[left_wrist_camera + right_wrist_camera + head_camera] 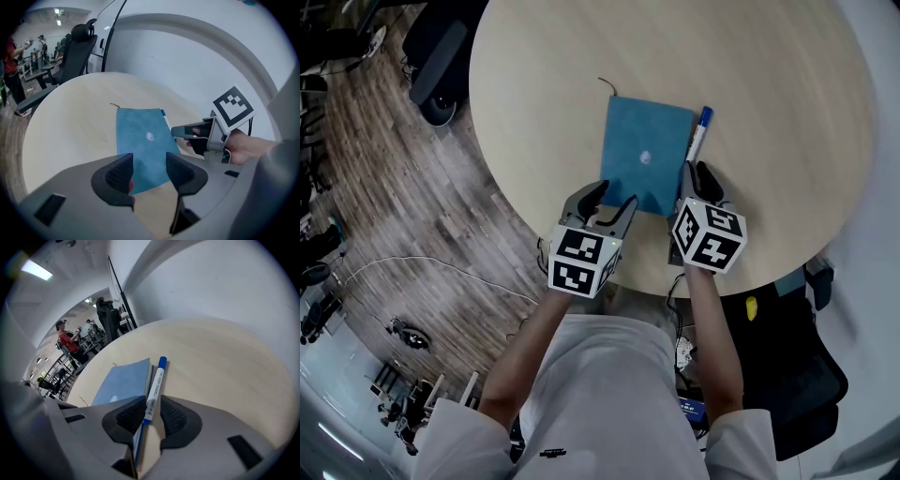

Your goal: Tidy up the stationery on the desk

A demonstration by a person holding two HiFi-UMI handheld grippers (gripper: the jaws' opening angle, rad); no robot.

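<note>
A blue notebook (642,155) lies flat on the round wooden table (769,112), with a white spot on its cover. A white pen with a blue cap (698,136) lies along its right edge. My right gripper (696,176) is at the pen's near end. In the right gripper view its pads sit against both sides of the pen (157,380), shut on it (153,413), beside the notebook (122,380). My left gripper (614,199) is open at the notebook's near left corner. In the left gripper view the notebook (143,140) shows through the gap of that gripper (149,171).
A black office chair (441,66) stands on the wood floor beyond the table's left side, and another dark chair (797,375) stands at my right. The table's near edge runs just under both grippers. People stand far off in the room (68,345).
</note>
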